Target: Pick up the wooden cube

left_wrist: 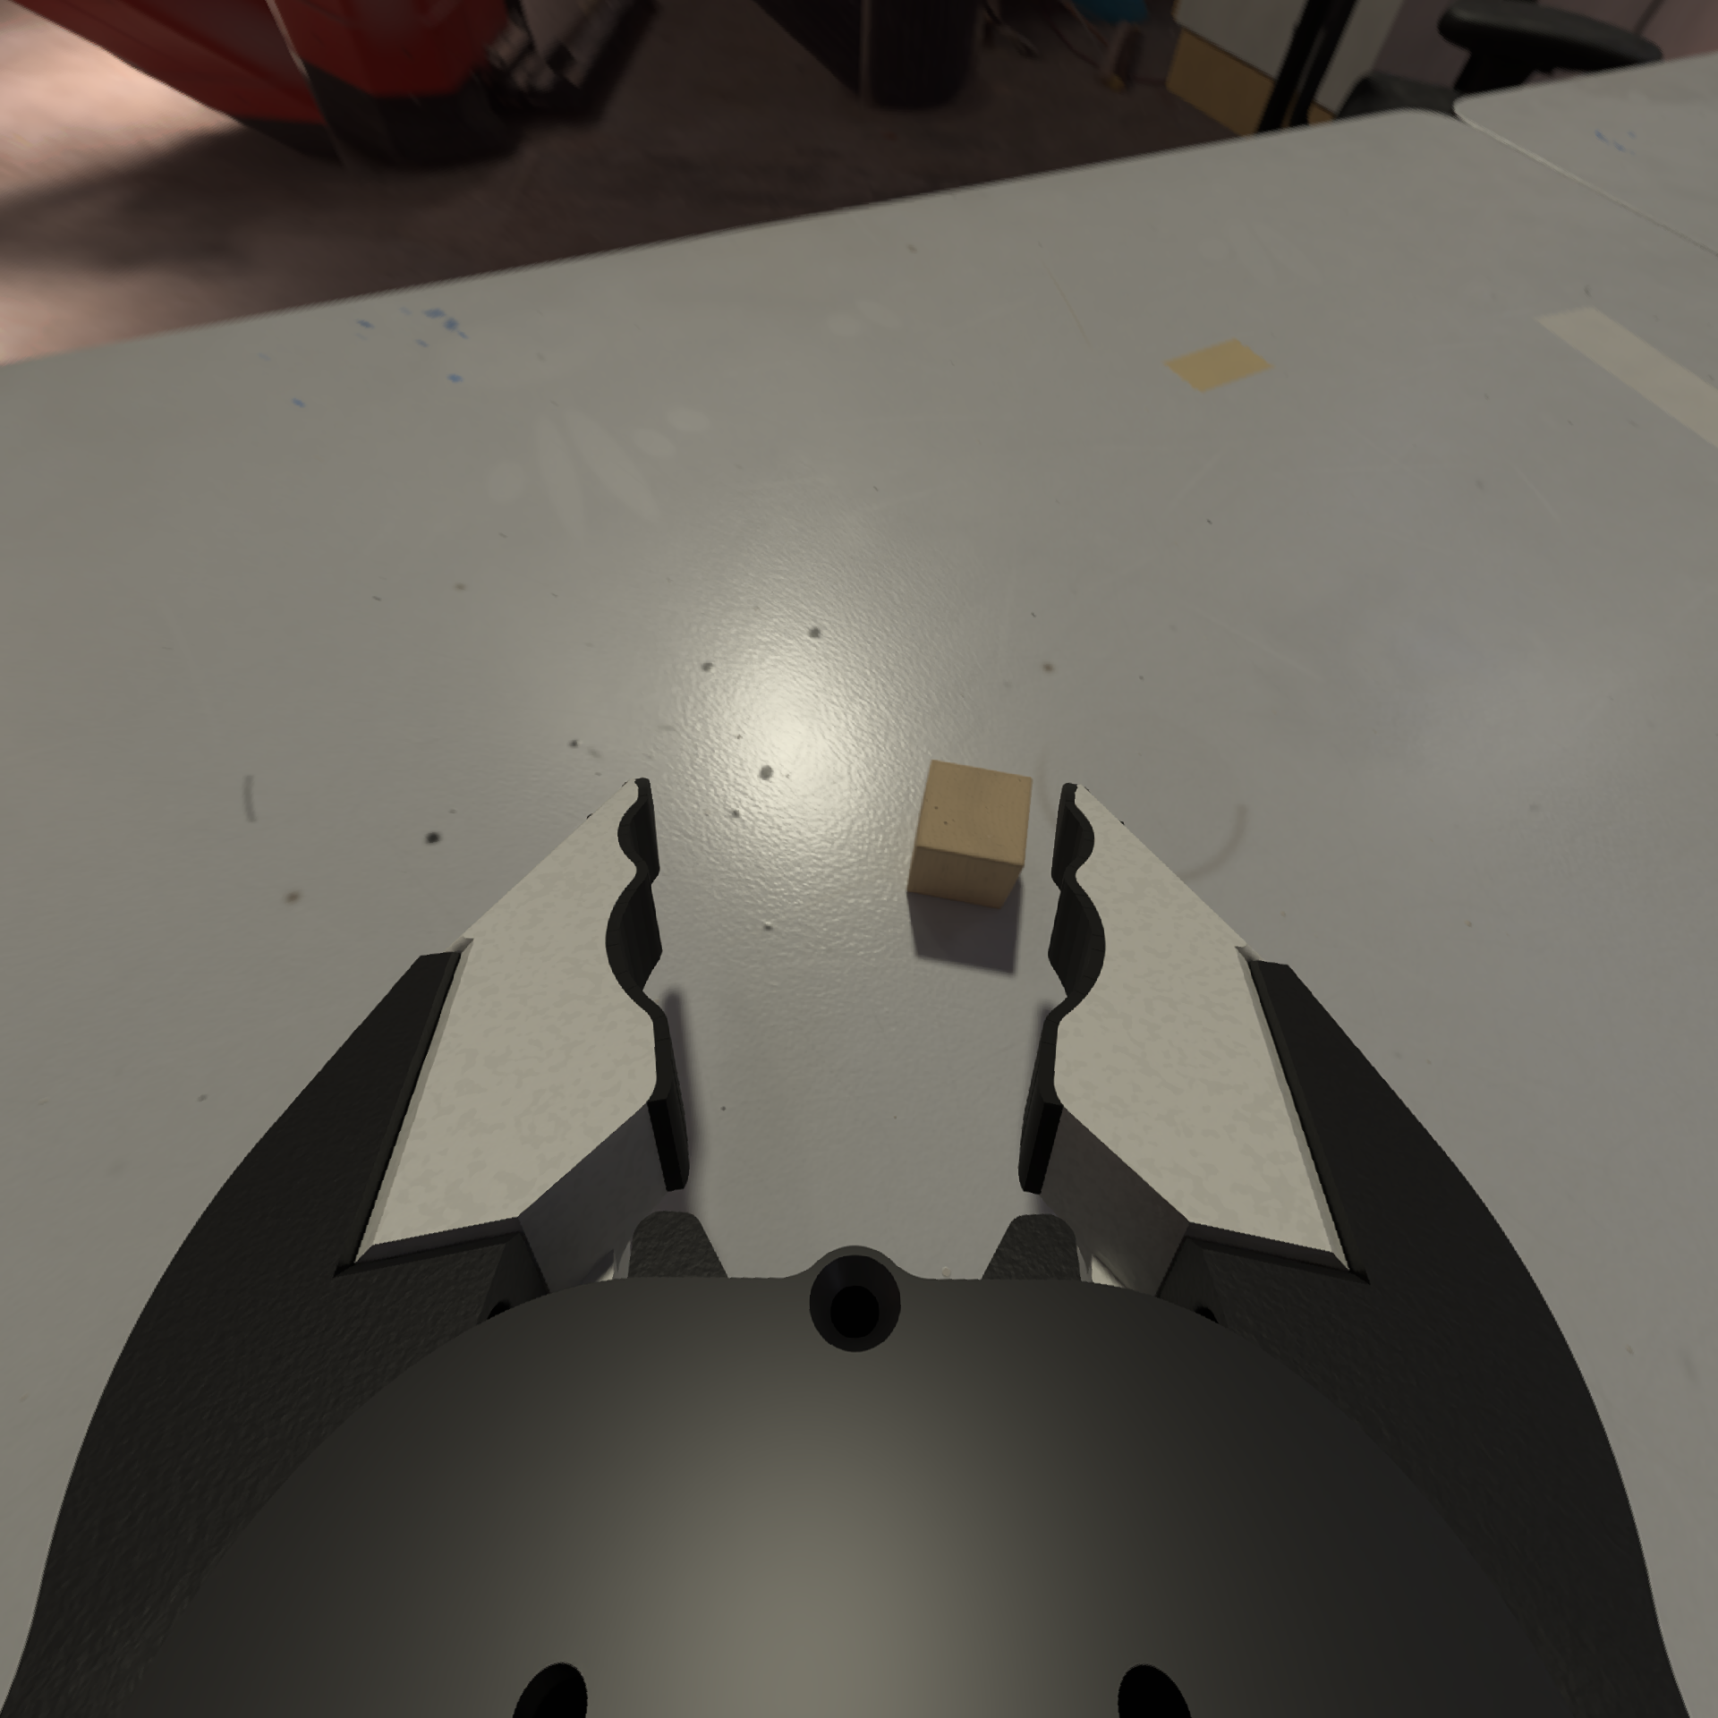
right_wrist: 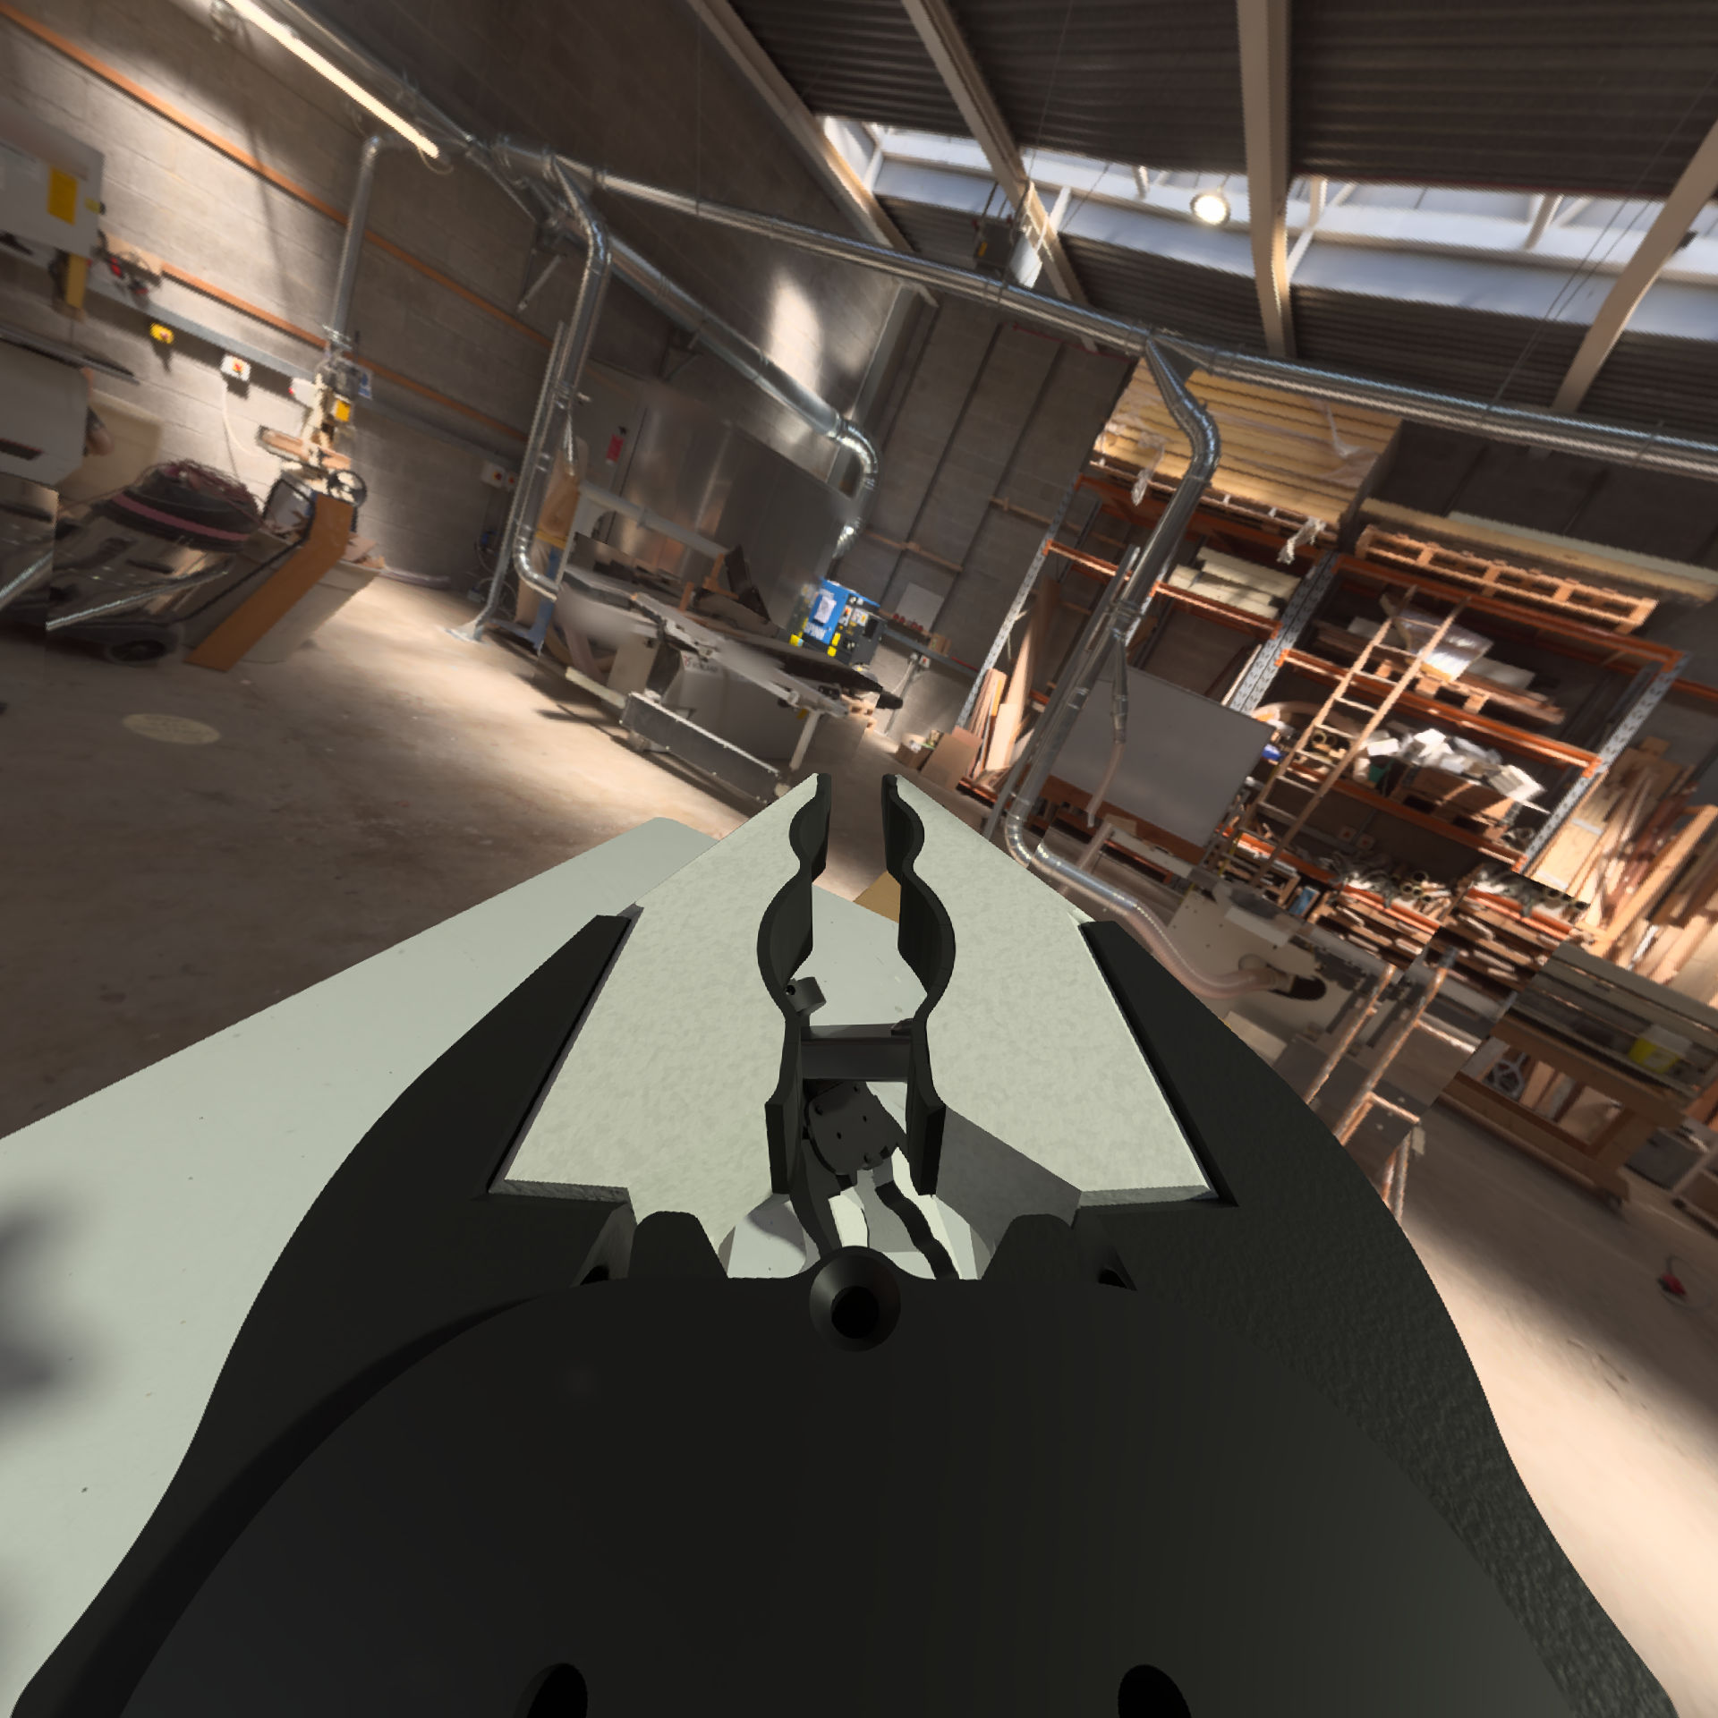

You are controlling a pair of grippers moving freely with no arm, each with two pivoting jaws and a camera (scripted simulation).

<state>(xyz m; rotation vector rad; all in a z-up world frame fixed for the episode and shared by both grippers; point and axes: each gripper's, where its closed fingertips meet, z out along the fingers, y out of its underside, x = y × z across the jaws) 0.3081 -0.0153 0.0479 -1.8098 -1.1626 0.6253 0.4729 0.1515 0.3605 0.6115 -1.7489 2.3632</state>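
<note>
- Cube position: wooden cube [left_wrist: 972, 831] sits on the desk [left_wrist: 372, 604], ahead of the left gripper [left_wrist: 855, 790], right of centre, just beside the right fingertip, not touching.
- Left jaws wide apart, empty.
- Right gripper [right_wrist: 851, 786]: jaws nearly closed, empty, pointing away over the desk edge; left is nearer.
- Count: one cube, two grippers.
- Cube has no long axis.

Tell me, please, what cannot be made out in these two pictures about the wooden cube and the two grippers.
- Wooden cube, left wrist view: its far and underside faces are turned away.
- Right wrist view: no cube is visible; the right gripper and its body cover most of the table.
- Left gripper: whether its tips touch the table cannot be told.
- Dark parts between the right gripper's fingers: unclear what they are.
</note>
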